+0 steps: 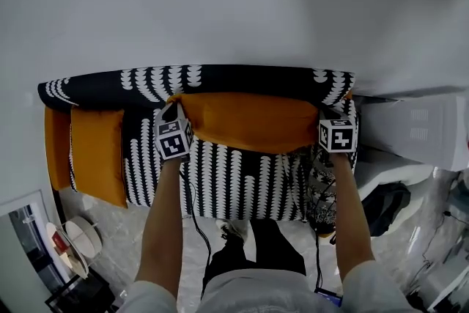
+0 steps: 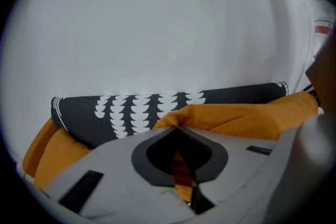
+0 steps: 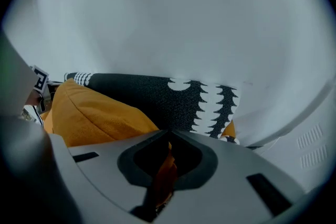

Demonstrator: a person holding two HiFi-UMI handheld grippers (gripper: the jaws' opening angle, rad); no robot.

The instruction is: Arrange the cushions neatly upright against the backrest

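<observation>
The left tool [image 2: 181, 165] and right tool [image 3: 165, 170] each pinch a corner of the large cushion [image 1: 249, 121], which lies against the backrest [image 1: 220, 77] but is not yet released.

Cushion [image 1: 249, 121] before backrest [image 1: 220, 77] (second cushion [image 1: 95, 150] at left).

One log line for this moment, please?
left gripper: shut on orange fabric cushion | right gripper: shut on same cushion | near patterned sofa backrest

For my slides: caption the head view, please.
Left tool and right tool grip a cushion by its ends at the sofa backrest.
</observation>
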